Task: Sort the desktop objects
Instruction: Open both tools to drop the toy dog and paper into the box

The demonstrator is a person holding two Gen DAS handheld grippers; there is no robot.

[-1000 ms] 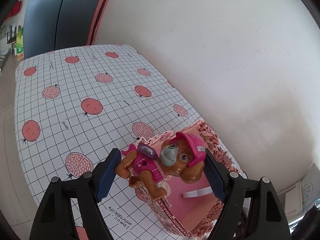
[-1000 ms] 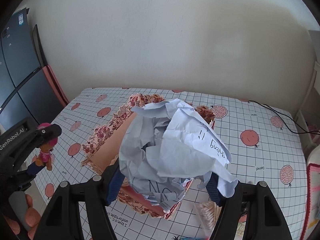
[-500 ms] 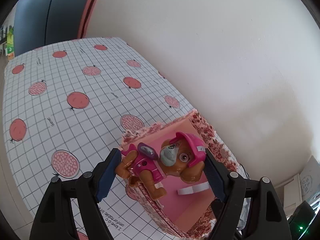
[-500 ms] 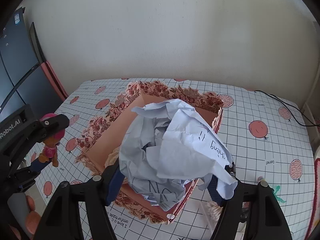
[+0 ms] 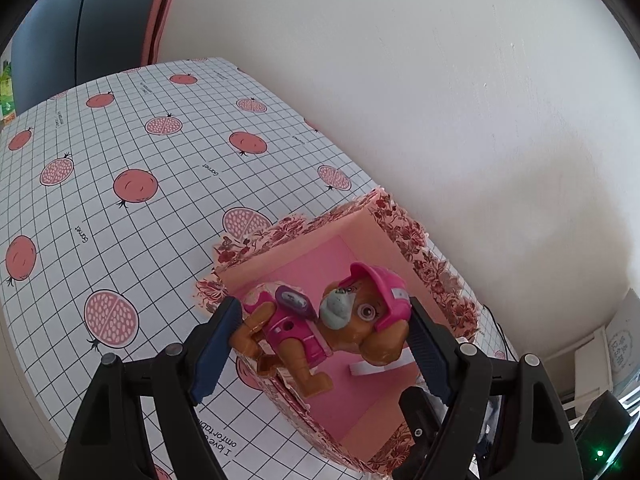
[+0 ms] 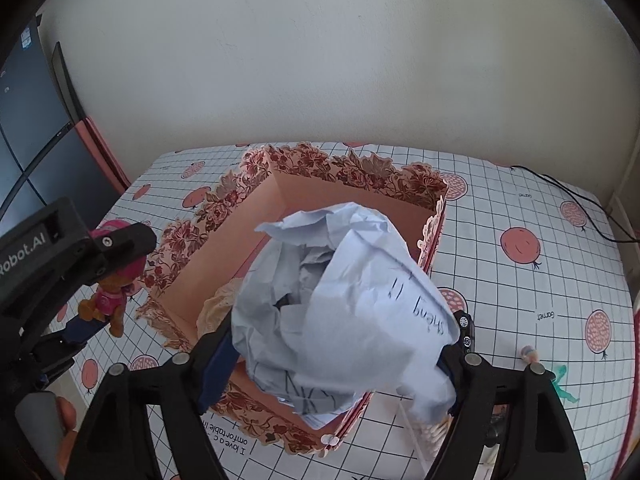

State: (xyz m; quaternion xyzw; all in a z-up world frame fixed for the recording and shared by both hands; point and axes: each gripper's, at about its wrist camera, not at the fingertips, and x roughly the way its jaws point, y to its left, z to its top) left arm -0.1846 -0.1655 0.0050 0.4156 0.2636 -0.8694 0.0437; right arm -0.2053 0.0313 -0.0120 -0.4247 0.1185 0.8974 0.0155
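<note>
**Both claws over the box, ready to drop**

Off to my left the checked tablecloth (image 5: pixel 120 152) with its pomegranate print runs bare toward the far edge. My left claw (image 5: pixel 322 332) is clamped on the toy puppy (image 5: pixel 320 320), one blue pad on its hind end and the other on the pink helmet. I hold it sideways like this, I think, because its length spans the pads well. It hangs over the near left corner of the flowered box (image 5: pixel 400 224), above the pink floor, so letting go should land it inside.

Further right, my right claw (image 6: pixel 340 354) carries the crumpled paper (image 6: pixel 344 304) above the same box (image 6: pixel 344 168). Its jaws are opening, with the wad between them and bulging past the pads. The paper sits over the box's near right part, presumably so that it falls within the walls.

Beyond the box to the right lie a black cable (image 6: pixel 576 200) and a small green figure (image 6: pixel 562 384) on the cloth.
</note>
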